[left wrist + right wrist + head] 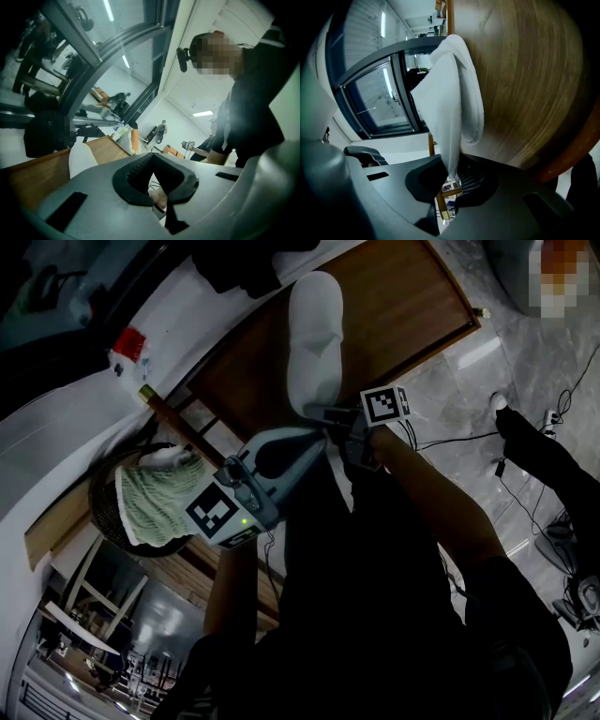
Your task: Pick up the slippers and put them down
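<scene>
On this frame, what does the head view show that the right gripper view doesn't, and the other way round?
Head view only: the left gripper, a wicker basket holding a greenish cloth, and the tiled floor with cables.
Right gripper view only: a dark-framed window behind the slipper, and a close look at the jaws pinching the slipper's thin edge.
Both: the white slipper, held by the right gripper, and the wooden table.
</scene>
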The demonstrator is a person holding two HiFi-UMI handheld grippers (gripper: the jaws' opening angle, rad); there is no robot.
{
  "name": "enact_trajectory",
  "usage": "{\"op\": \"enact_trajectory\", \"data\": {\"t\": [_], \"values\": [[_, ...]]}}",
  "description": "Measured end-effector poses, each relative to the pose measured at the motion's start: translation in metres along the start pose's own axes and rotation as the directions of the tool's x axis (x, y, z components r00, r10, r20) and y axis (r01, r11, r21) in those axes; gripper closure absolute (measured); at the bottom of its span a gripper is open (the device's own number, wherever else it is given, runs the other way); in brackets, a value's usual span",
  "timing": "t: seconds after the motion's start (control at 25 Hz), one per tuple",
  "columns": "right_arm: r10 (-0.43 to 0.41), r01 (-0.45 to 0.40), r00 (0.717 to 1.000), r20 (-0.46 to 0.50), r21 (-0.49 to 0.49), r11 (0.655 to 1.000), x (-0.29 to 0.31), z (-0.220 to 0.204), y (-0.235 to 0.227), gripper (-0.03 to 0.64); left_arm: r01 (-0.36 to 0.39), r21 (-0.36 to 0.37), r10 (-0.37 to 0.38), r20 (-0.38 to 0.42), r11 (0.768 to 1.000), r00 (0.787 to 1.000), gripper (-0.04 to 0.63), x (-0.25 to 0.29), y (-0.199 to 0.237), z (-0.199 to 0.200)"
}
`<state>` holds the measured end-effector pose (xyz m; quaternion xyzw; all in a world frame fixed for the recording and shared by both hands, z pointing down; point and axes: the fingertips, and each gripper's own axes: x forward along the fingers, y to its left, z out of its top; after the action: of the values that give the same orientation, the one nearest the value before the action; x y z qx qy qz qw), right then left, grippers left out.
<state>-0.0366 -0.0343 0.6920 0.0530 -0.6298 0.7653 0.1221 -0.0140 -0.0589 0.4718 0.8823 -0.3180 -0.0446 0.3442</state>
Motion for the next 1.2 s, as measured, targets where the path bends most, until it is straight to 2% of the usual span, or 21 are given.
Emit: {"op": "enact_trajectory", "data": {"t": [0.08,0.24,0.36,0.56,0.76,1.0,1.08,1.2], "values": [[-0.006,0.006,1.000,-0.007,-0.006,1.000,0.002,0.000,-0.002,0.561,0.006,0.001,-0.006,-0.002,1.000,1.000,0.584,0.001,-0.002,0.000],[-0.028,0.028,0.999,-0.019,0.042,0.999,0.003,-0.004,-0.007,0.557,0.008,0.000,-0.008,-0.004,1.000,1.000,0.584,-0.001,-0.002,0.000],[-0.038,0.040,0.999,-0.036,0.054,0.998,0.004,-0.007,-0.012,0.479,0.002,-0.001,-0.002,0.005,1.000,1.000,0.584,-0.005,-0.001,0.001],[-0.074,0.079,0.995,-0.068,0.074,0.994,0.005,-0.015,-0.015,0.436,0.001,0.005,-0.001,0.029,1.000,1.000,0.584,-0.011,0.001,0.001],[-0.041,0.057,0.994,-0.096,0.165,0.985,0.008,-0.026,-0.009,0.414,-0.006,0.003,0.006,0.017,1.000,1.000,0.584,-0.017,0.000,0.000],[-0.018,0.055,0.992,-0.129,0.288,0.956,0.010,-0.045,-0.010,0.410,-0.007,0.005,0.007,0.047,1.000,0.999,0.584,-0.025,-0.002,0.002],[-0.016,0.056,0.991,-0.129,0.315,0.947,0.010,-0.051,-0.012,0.402,-0.003,0.003,0.003,0.068,1.000,0.998,0.584,-0.027,-0.003,0.005],[-0.033,0.073,0.991,-0.129,0.324,0.943,0.010,-0.059,-0.017,0.390,-0.015,0.008,0.014,0.049,1.000,0.999,0.584,-0.031,-0.002,-0.001]]}}
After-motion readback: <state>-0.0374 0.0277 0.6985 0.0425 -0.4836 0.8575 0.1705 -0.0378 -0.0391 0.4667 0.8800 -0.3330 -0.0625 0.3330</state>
